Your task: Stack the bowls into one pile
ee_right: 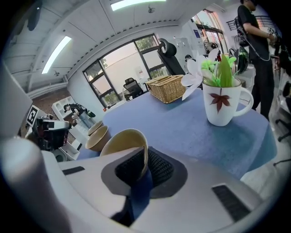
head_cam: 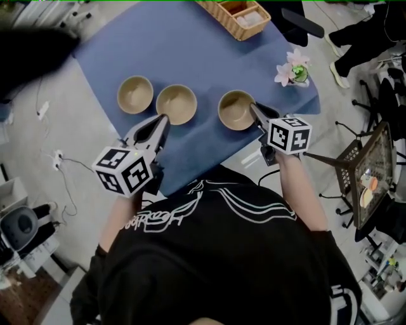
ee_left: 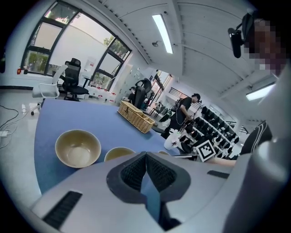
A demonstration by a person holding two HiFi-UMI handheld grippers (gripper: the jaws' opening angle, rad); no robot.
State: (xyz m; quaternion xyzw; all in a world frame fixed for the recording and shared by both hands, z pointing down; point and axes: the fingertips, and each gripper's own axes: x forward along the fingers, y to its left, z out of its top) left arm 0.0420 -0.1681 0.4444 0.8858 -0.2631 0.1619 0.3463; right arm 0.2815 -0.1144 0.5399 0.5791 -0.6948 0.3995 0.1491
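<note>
Three tan bowls stand in a row on the blue tablecloth [head_cam: 190, 38]: a left bowl [head_cam: 135, 94], a middle bowl [head_cam: 176, 103] and a right bowl [head_cam: 236, 109]. My right gripper [head_cam: 254, 109] is shut on the near rim of the right bowl [ee_right: 125, 141], with the bowl's wall pinched between the ribbed pads [ee_right: 157, 166]. The other two bowls [ee_right: 98, 139] show beyond it at the left. My left gripper [head_cam: 163, 119] hovers just in front of the middle bowl [ee_left: 119, 154], its jaws shut with nothing between them. The left bowl [ee_left: 77, 148] sits further left.
A wicker basket [head_cam: 233, 16] stands at the table's far edge. A white mug with flowers [head_cam: 295, 70] sits at the table's right corner, close to my right gripper. A wire cart [head_cam: 371, 171] stands on the floor at the right. Cables lie on the floor at the left.
</note>
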